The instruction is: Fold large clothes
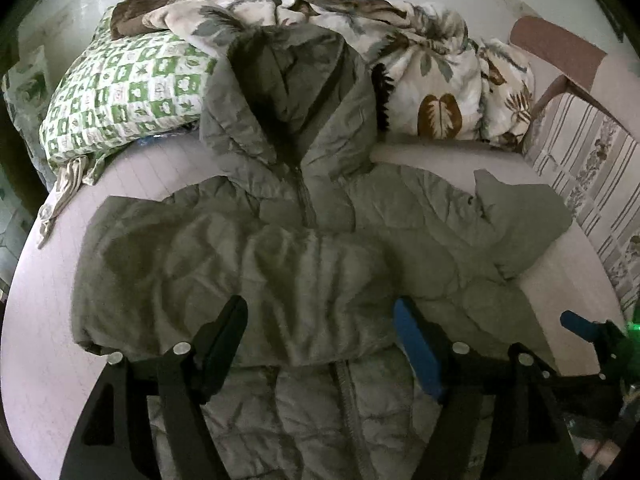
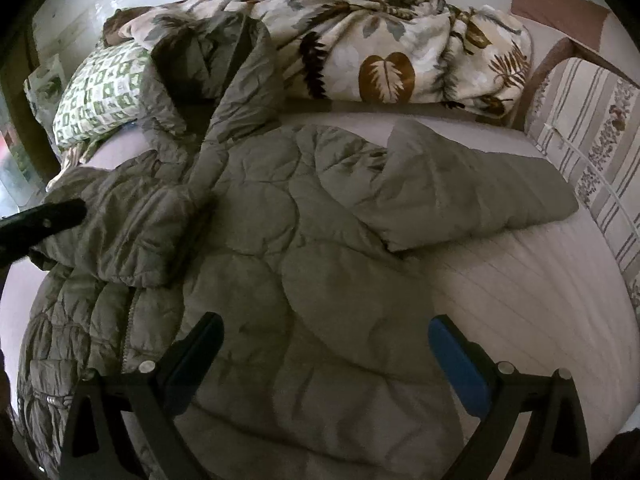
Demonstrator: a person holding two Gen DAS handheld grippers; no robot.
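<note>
A grey-green quilted hooded jacket (image 1: 304,248) lies front up on the pale mattress (image 1: 40,312), hood toward the pillows. Its left sleeve is folded across the chest (image 1: 224,276); its right sleeve (image 2: 472,196) lies out to the side. My left gripper (image 1: 320,312) is open and empty, hovering over the folded sleeve. My right gripper (image 2: 326,332) is open and empty above the jacket's right half (image 2: 280,280). The left gripper's tip shows at the left edge of the right wrist view (image 2: 44,220). The right gripper's blue finger shows at the right edge of the left wrist view (image 1: 576,322).
A green-and-white checked pillow (image 1: 124,96) and a crumpled leaf-print blanket (image 1: 432,76) lie at the head of the bed. A striped floral cushion (image 2: 592,136) and a brown frame (image 2: 560,8) stand on the right. A white wall runs behind.
</note>
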